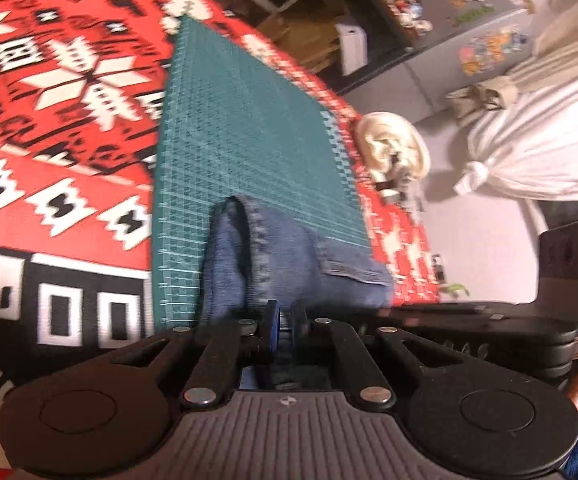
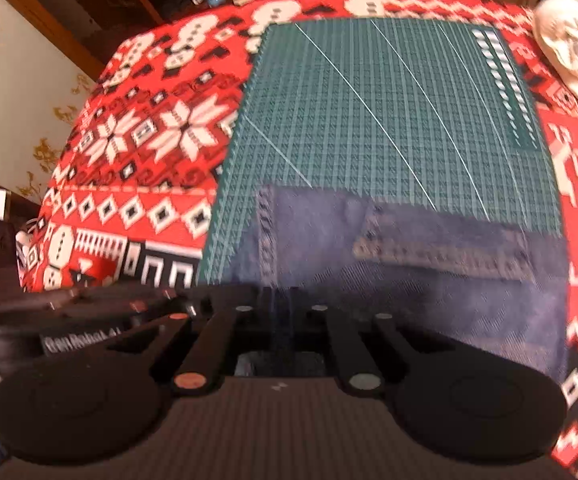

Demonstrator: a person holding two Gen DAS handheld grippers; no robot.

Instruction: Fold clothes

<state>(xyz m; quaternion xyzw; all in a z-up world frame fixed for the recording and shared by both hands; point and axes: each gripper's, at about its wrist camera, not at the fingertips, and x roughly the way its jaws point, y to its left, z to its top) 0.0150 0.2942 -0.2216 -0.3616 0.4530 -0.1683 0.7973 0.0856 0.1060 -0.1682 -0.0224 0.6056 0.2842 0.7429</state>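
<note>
One pair of blue jeans (image 2: 429,280) lies across the near edge of a green grid cutting mat (image 2: 389,112), on a worktop covered by a red patterned cloth (image 2: 137,140). The left gripper (image 1: 285,320) has its fingers clenched on denim; the right gripper (image 2: 279,304) likewise pinches a fold. One cream knitted garment (image 1: 393,152) lies beside the mat. A label on the left gripper, seen from the right wrist, is too blurred to read.

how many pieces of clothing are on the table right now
2: the blue jeans at the near edge of the green cutting mat, pinched by both grippers, and a cream garment bundled at the far right. Others may be hidden.
</note>
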